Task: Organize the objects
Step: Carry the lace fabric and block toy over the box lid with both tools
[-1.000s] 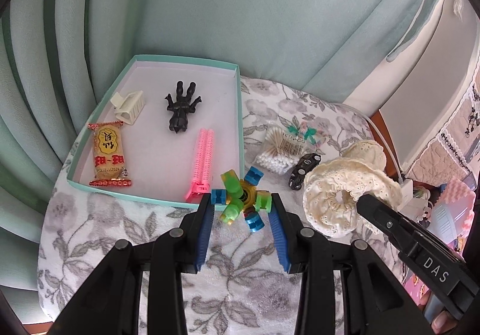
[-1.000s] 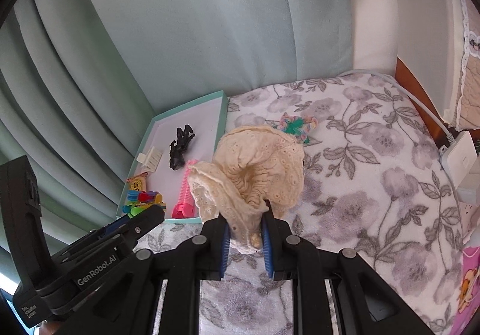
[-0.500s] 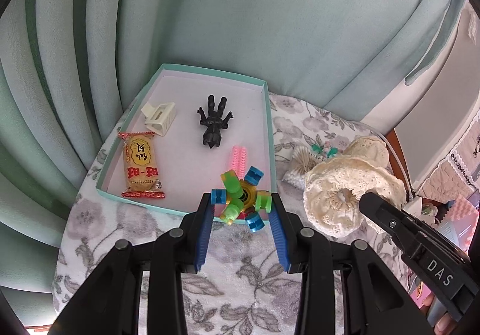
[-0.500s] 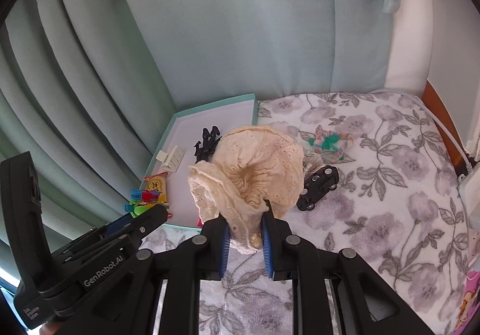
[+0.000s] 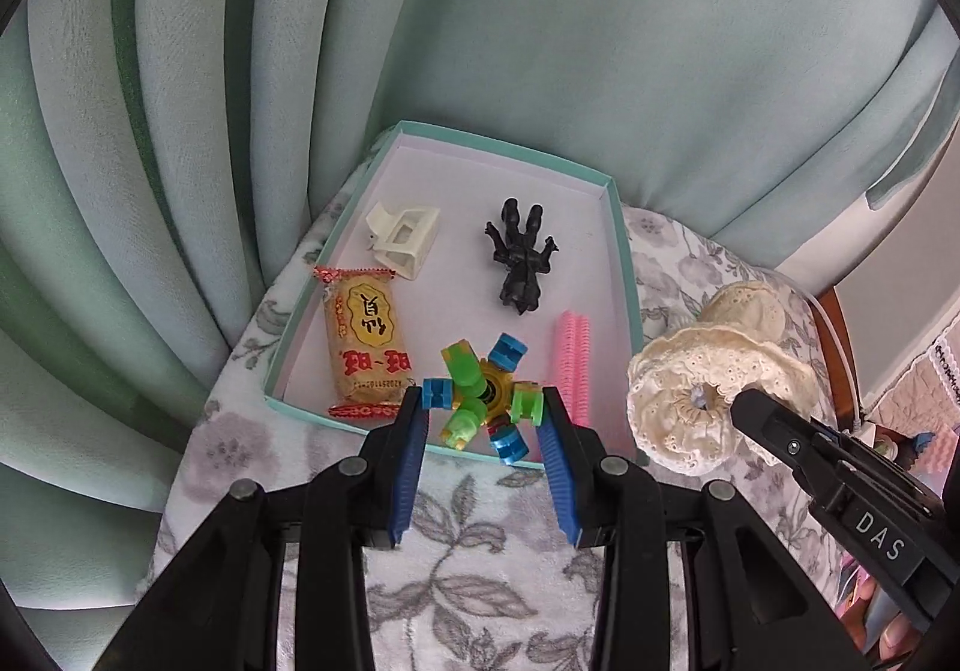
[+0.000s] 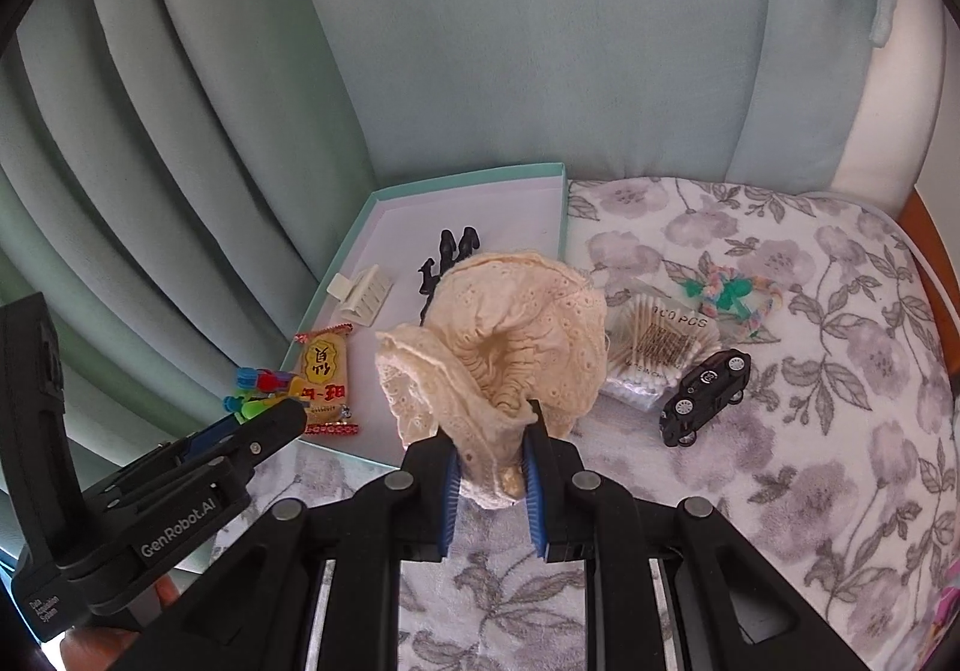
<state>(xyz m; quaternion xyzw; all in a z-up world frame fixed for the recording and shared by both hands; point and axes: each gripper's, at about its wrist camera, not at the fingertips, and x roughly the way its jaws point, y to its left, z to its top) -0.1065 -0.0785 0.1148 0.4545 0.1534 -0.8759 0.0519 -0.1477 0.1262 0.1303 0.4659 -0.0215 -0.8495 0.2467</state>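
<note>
My left gripper (image 5: 483,404) is shut on a spiky green and blue plastic toy (image 5: 480,395), held over the near edge of a teal tray (image 5: 621,257). In the tray lie a snack packet (image 5: 363,347), a cream hair claw (image 5: 402,239), a black figurine (image 5: 522,263) and a pink comb (image 5: 573,365). My right gripper (image 6: 491,422) is shut on a cream lace scrunchie (image 6: 510,335), held up beside the tray's right side. The scrunchie (image 5: 714,395) also shows at the right of the left wrist view.
On the floral cloth (image 6: 810,371) right of the tray lie a pack of cotton swabs (image 6: 660,353), a black toy car (image 6: 705,395) and a pastel braided tie (image 6: 735,293). Pale green curtains (image 5: 540,41) hang close behind the tray. A white cable runs along the far right edge.
Both grippers have moved left toward the tray with their loads. The spiky toy now hangs over the tray's near edge, and the scrunchie sits closer to the tray's right side.
</note>
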